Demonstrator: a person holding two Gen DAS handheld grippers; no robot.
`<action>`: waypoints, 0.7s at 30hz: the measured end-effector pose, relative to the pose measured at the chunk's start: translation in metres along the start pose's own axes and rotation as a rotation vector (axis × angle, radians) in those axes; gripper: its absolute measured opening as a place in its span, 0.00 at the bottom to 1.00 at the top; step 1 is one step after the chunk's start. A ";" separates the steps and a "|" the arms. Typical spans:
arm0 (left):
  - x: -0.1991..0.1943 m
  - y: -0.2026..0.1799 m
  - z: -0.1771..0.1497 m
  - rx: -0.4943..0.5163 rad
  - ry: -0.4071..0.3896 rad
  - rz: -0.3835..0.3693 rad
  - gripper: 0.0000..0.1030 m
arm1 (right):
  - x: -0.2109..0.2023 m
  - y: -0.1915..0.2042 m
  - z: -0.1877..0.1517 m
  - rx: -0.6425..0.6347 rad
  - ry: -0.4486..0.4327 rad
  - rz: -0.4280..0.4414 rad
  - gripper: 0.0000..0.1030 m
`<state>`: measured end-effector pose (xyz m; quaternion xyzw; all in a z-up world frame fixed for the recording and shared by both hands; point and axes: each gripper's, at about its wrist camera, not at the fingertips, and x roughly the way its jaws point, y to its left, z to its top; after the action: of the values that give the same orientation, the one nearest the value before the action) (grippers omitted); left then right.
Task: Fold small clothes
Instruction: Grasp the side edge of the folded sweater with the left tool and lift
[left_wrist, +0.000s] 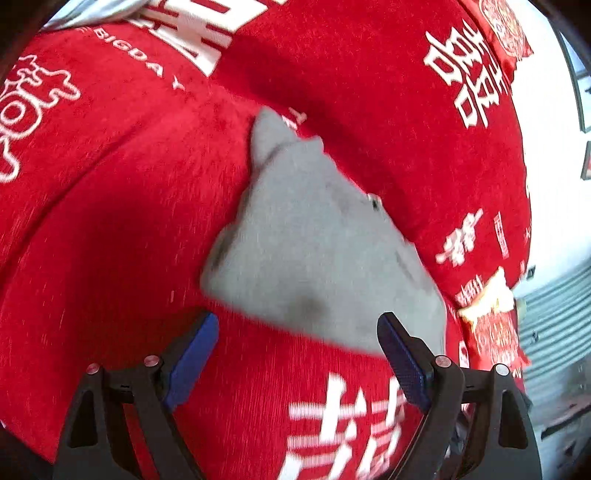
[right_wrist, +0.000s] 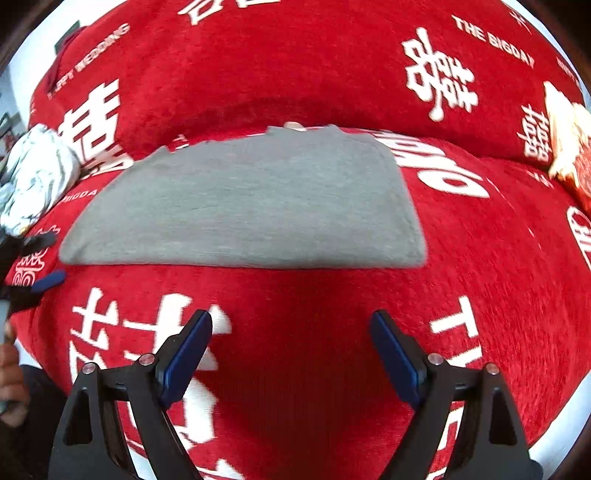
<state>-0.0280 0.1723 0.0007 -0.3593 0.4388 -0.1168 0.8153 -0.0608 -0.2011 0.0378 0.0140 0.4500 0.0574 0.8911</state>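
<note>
A small grey garment (left_wrist: 314, 243) lies folded flat on a red cover (left_wrist: 110, 221) with white lettering. In the left wrist view my left gripper (left_wrist: 297, 325) is open and empty, its blue pads just short of the garment's near edge. In the right wrist view the garment (right_wrist: 251, 206) lies as a flat grey shape ahead. My right gripper (right_wrist: 291, 325) is open and empty, a short way back from its near edge. The tip of the left gripper shows at the far left of the right wrist view (right_wrist: 48, 280).
A crumpled white and grey cloth (right_wrist: 37, 177) lies at the left on the red cover (right_wrist: 314, 332). A red and gold ornamented item (right_wrist: 572, 147) sits at the right; it also shows in the left wrist view (left_wrist: 495, 325). The cover rises into a red backrest (right_wrist: 295, 66) behind the garment.
</note>
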 end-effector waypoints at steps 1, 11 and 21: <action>0.003 0.003 0.006 -0.025 -0.014 -0.029 0.86 | -0.001 0.004 0.002 -0.014 -0.001 -0.001 0.87; 0.028 0.023 0.013 -0.087 0.000 -0.263 0.37 | 0.009 0.039 0.053 -0.088 0.004 0.007 0.87; 0.035 0.040 0.028 -0.163 0.004 -0.337 0.21 | 0.080 0.147 0.152 -0.239 0.080 0.109 0.87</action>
<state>0.0104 0.1966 -0.0386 -0.4923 0.3820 -0.2167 0.7515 0.0946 -0.0416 0.0755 -0.0699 0.4736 0.1595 0.8633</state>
